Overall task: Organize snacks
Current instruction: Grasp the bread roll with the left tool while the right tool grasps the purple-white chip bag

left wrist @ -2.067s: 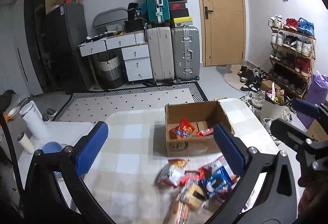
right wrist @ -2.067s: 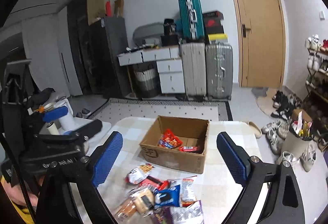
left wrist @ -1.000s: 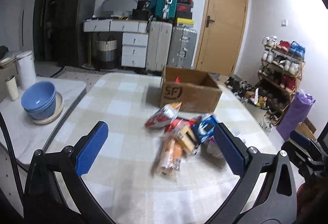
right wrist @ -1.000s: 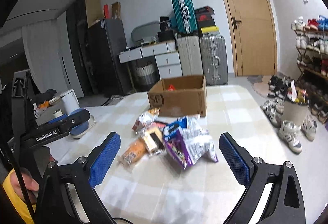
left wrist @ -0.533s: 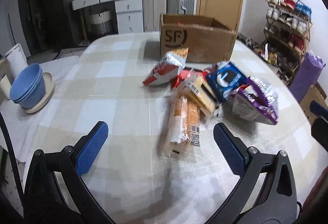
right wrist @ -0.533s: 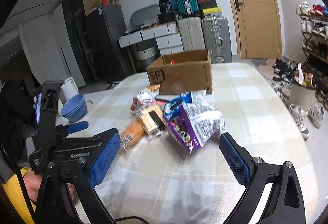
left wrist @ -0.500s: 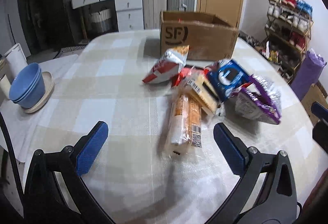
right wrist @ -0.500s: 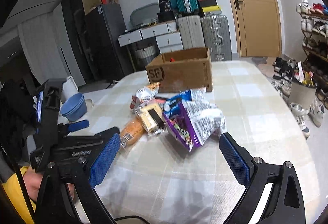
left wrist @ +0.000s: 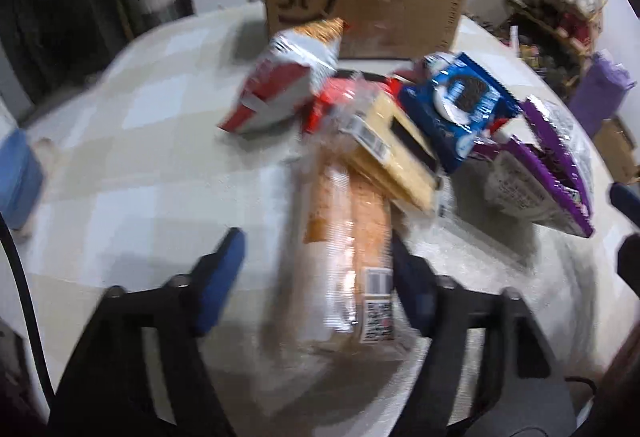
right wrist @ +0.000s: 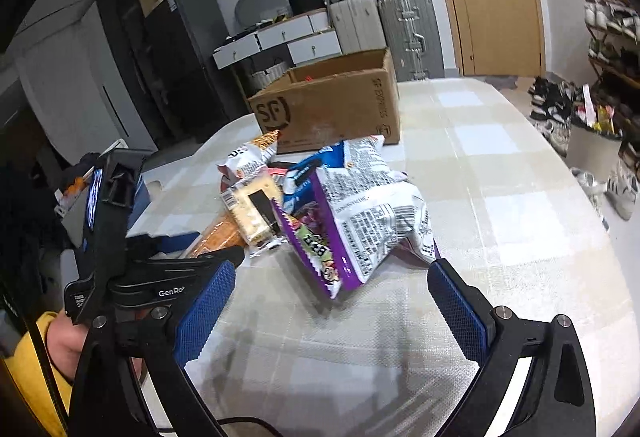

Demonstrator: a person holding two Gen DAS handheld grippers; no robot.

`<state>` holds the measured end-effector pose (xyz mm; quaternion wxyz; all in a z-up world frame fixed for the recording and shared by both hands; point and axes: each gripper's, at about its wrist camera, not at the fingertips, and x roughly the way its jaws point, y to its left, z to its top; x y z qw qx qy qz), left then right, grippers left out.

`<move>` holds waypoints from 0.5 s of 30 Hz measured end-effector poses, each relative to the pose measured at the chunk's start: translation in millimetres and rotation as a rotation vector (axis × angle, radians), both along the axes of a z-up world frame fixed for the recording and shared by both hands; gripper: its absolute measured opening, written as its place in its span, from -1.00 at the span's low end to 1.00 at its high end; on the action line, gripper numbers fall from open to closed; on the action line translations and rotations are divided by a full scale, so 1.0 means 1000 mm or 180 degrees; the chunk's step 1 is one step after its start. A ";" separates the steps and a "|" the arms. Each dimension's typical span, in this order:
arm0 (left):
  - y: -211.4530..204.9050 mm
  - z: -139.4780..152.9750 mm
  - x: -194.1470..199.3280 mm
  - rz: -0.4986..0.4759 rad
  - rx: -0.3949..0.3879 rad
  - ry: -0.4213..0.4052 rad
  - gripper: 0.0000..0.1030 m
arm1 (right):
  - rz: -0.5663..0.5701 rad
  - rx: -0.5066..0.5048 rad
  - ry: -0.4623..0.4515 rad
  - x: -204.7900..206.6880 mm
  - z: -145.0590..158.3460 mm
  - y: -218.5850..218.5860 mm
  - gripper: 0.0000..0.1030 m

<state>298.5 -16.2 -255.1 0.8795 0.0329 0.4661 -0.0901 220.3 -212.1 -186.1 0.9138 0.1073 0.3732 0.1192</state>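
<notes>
The left gripper (left wrist: 316, 261) has dropped low and its open jaws now sit around the long cracker pack (left wrist: 348, 237). The right gripper (right wrist: 328, 301) waits open. The box (left wrist: 360, 9) stands at 12 o'clock.

Matt brown cardboard box (right wrist: 332, 105); before it, glossy crinkled foil bags (right wrist: 360, 213) and a clear shiny plastic cracker sleeve (left wrist: 352, 237), all on a woven, dull checked tablecloth (right wrist: 500, 197).
</notes>
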 end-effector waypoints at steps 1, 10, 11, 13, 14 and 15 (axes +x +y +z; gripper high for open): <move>0.001 0.001 0.001 -0.0054 -0.0099 -0.0047 -0.14 | 0.0000 0.0009 0.0019 0.001 -0.001 -0.001 0.92; 0.011 -0.003 -0.001 -0.0165 -0.0287 -0.0040 -0.35 | 0.0259 0.0043 -0.0011 0.005 0.000 0.014 0.92; 0.014 -0.003 -0.002 -0.0152 -0.0288 -0.0028 -0.35 | 0.0320 0.0033 -0.0021 0.007 0.002 0.017 0.92; 0.022 -0.004 -0.003 -0.0104 -0.0328 -0.0021 -0.35 | 0.0449 0.0026 -0.0038 0.012 0.006 0.023 0.92; 0.025 -0.005 -0.006 -0.0098 -0.0349 -0.0018 -0.35 | 0.0489 0.0024 -0.0040 0.015 0.007 0.025 0.92; 0.028 -0.004 -0.009 -0.0080 -0.0367 -0.0014 -0.35 | 0.0541 0.0012 -0.0042 0.019 0.009 0.028 0.92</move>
